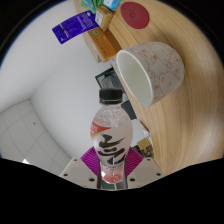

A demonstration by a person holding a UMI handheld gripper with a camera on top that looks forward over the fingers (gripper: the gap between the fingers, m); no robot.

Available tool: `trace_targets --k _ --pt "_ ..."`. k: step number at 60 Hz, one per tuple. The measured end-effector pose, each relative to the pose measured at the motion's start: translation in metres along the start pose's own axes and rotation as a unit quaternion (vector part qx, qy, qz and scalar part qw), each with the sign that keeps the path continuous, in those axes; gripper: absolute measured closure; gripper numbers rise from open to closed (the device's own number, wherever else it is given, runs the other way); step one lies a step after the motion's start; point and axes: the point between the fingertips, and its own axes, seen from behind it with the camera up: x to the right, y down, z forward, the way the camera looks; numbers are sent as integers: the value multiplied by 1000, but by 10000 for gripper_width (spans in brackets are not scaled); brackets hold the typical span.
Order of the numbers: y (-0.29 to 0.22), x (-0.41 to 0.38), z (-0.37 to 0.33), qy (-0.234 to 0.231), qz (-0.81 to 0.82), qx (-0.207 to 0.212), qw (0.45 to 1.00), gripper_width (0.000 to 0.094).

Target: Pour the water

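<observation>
Here we look forward along the tool (112, 168), whose two fingers, lined with magenta pads (93, 160), are closed on the lower body of a clear plastic bottle (110, 140). The bottle has a dark cap, a white label with bold black lettering, and pinkish liquid showing near its base. It sits squarely between the fingers and fills the space right in front of us, so we judge the grip was taken low on the body to leave the neck free for pouring. Just ahead of the bottle's cap and a little to the right stands a large pale speckled cup (149, 72), its open mouth turned toward us; it rests on the wooden desk (170, 125), and we take it as the vessel meant to receive the water. The whole scene appears tilted, with the desk edge running diagonally and pale floor (30, 125) showing to the left of the tool, which suggests the hand holding the tool is rolled to one side, bottle neck leaning toward the cup. Beyond the cup, farther along the desk, lie a purple packet (70, 28), an orange box (102, 43) and a red round lid (133, 13). We cannot see the person's hand.
</observation>
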Motion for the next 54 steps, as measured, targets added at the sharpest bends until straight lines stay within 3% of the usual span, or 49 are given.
trace_targets --k 7,16,26,41,48,54 --pt "7 -11 -4 18 -42 -14 999 650" --pt "11 -50 -16 51 -247 -36 967 651" --pt "-33 -122 -39 70 -531 -4 844 648" --pt "-157 -128 -64 169 -760 56 626 651" --pt "-219 -92 -75 227 -791 52 566 651" --pt "-248 -63 -81 247 -801 40 543 651"
